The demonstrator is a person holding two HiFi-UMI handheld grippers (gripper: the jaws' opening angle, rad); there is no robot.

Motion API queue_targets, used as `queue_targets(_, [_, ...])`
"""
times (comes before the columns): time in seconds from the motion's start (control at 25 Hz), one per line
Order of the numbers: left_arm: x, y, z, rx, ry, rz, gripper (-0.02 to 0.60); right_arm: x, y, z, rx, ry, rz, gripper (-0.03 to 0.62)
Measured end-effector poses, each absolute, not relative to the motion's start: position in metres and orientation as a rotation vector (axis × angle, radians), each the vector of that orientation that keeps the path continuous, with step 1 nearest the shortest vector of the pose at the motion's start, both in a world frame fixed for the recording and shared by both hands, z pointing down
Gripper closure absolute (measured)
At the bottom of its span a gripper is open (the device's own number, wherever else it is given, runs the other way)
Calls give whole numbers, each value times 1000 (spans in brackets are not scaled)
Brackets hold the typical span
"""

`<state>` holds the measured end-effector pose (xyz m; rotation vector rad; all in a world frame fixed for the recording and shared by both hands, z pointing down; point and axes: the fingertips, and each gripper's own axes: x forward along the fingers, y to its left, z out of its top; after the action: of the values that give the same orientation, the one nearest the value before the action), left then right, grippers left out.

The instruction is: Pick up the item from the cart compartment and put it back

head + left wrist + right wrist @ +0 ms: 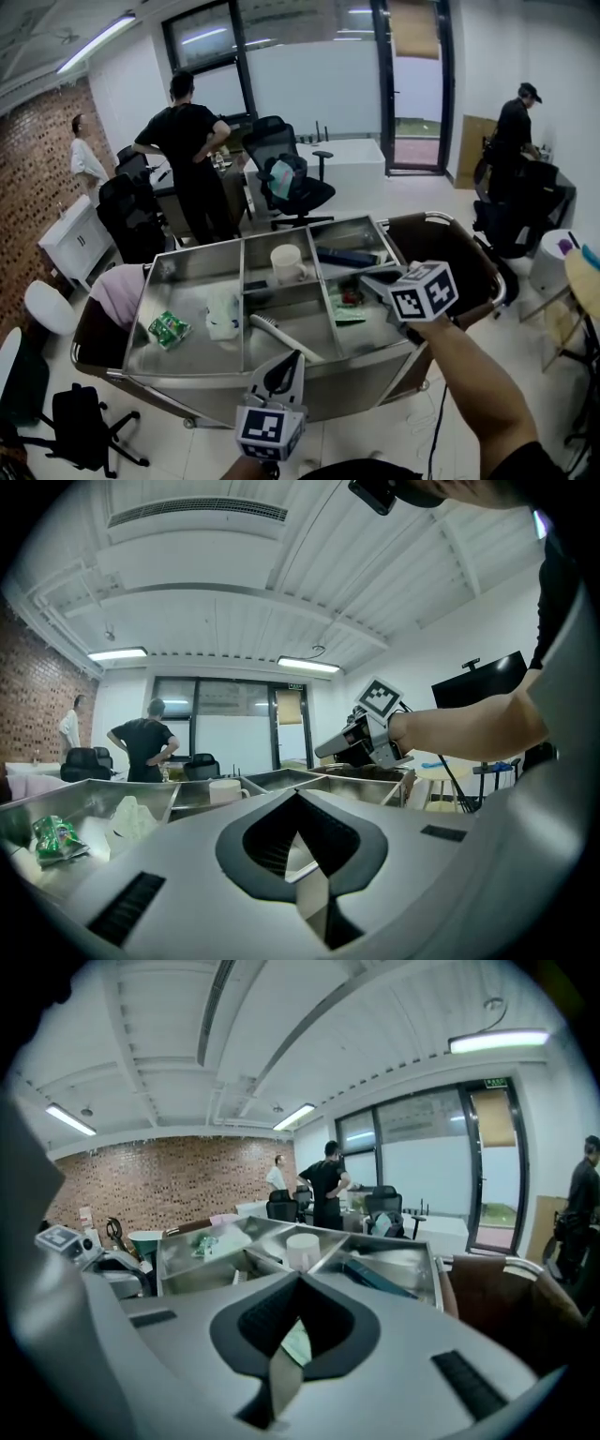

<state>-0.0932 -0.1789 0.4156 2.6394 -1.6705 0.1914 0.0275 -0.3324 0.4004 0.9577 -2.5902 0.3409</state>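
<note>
Fingers of the right gripper [300, 1281] are pressed together at the tips with nothing clamped between them. Those of the left gripper [298, 797] meet the same way, also empty. A small green packet [349, 307] lies in the near right compartment of the steel cart [178, 377], and the right gripper's tips are over that compartment. The far right compartment holds a dark flat box [347, 256]. In the middle column, a white mug [286, 262] stands far and a white brush [281, 336] lies near. The left compartment holds a green snack bag [169, 328] and a crumpled white bag [223, 314]. The left gripper hangs at the cart's near edge. Beyond the cart, a person in black [192, 141] stands by an office chair [291, 173].
</note>
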Motion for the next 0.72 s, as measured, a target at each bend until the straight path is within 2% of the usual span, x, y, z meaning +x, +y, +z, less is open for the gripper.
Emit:
queue_targets(0.48, [-85, -181, 411, 2652, -1645, 165, 581, 58, -226, 342, 1120, -2912, 186, 588])
queue_targets(0.72, [-86, -183, 413, 2660, -1649, 171, 581, 75, -182, 370, 1258, -2916, 151, 588])
